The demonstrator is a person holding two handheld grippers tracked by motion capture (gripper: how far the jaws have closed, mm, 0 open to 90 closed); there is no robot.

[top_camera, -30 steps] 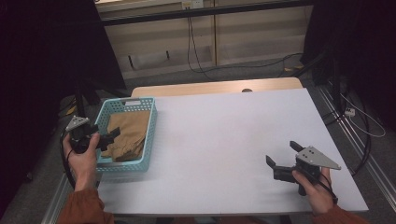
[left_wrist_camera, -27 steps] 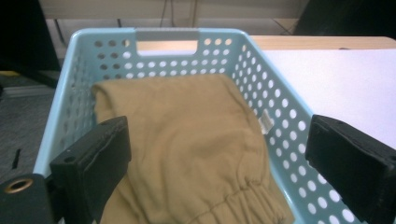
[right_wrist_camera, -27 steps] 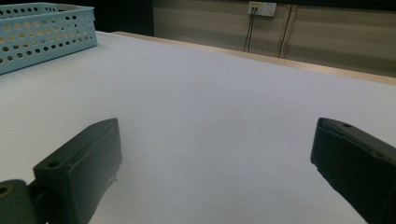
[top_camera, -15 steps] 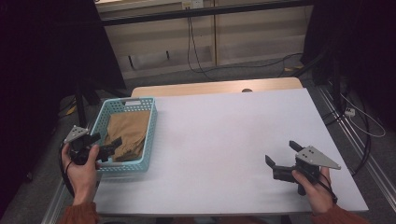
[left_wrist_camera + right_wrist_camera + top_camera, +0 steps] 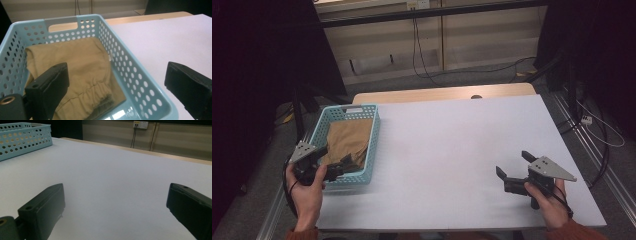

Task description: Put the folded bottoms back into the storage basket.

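Observation:
A light blue perforated basket (image 5: 374,146) stands at the table's left edge with a folded tan cloth (image 5: 348,141) inside. My left gripper (image 5: 343,167) hovers open at the basket's near end, holding nothing. In the left gripper view its jaws (image 5: 117,75) stand wide apart, one in front of the tan cloth (image 5: 80,62), the other in front of the white table beyond the basket wall (image 5: 130,72). My right gripper (image 5: 513,164) is open near the table's front right, low over the bare surface, and empty (image 5: 115,195).
The white table top (image 5: 452,150) stretches between the two grippers, with a wooden strip (image 5: 437,94) along its far edge. Cables (image 5: 597,130) lie on the floor to the right. The basket's corner (image 5: 25,137) shows far off in the right gripper view.
My left gripper has drawn back toward the person, from beside the basket's middle to its near end. The right gripper has stayed put.

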